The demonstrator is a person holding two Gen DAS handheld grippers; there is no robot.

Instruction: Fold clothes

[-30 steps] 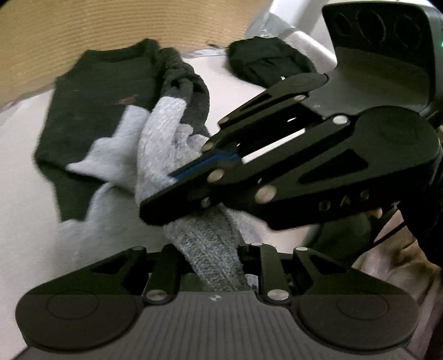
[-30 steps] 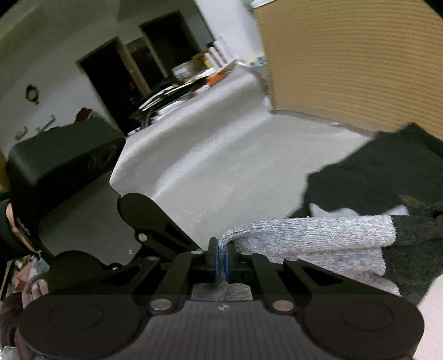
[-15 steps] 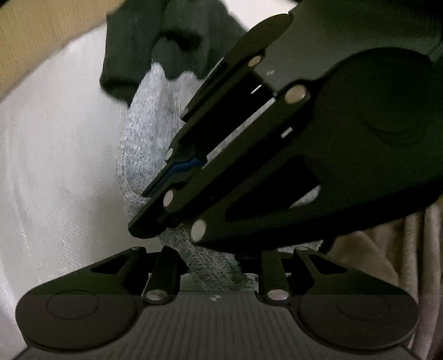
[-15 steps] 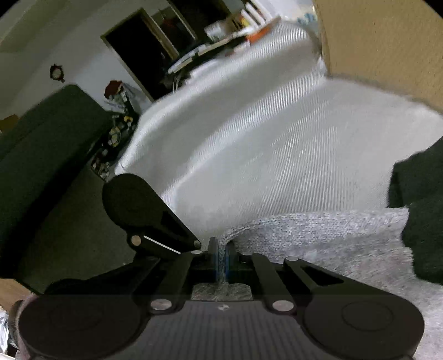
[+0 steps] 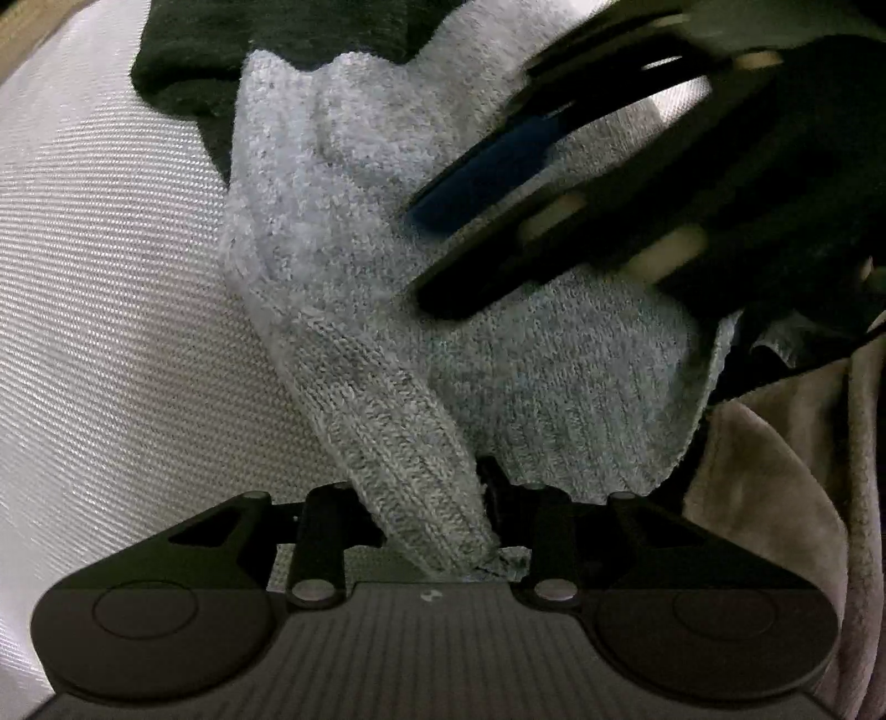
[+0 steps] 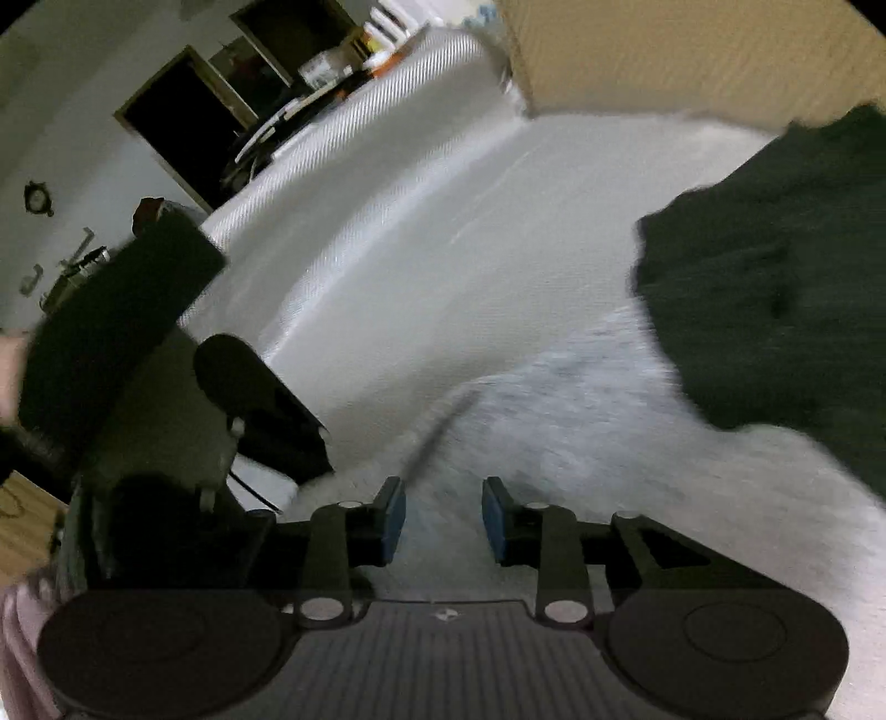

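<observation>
A knit sweater, grey [image 5: 421, 343] with dark green parts [image 5: 288, 39], lies bunched on the white bed sheet [image 5: 111, 288]. My left gripper [image 5: 440, 531] points straight down. Its jaws are opening and a grey ribbed fold lies loose between them, hiding the pads. My right gripper [image 6: 443, 520] has its blue pads [image 6: 392, 523] apart and its jaws opening; the grey knit [image 6: 609, 443] lies under the gap, not pinched. Seen from the left wrist, the right gripper [image 5: 426, 260] hovers blurred just over the grey cloth. From the right wrist, the left gripper [image 6: 310, 454] stands at the left.
A tan ribbed headboard [image 6: 692, 50] runs along the bed's far side. A beige blanket [image 5: 775, 498] lies beside the sweater on the right. White sheet [image 6: 415, 249] stretches beyond the sweater, with dark doorways [image 6: 166, 116] and clutter far off.
Both grippers came down onto the bed with the grey cloth. The right jaws went from pinching the grey edge to standing apart; the left jaws loosened on their fold.
</observation>
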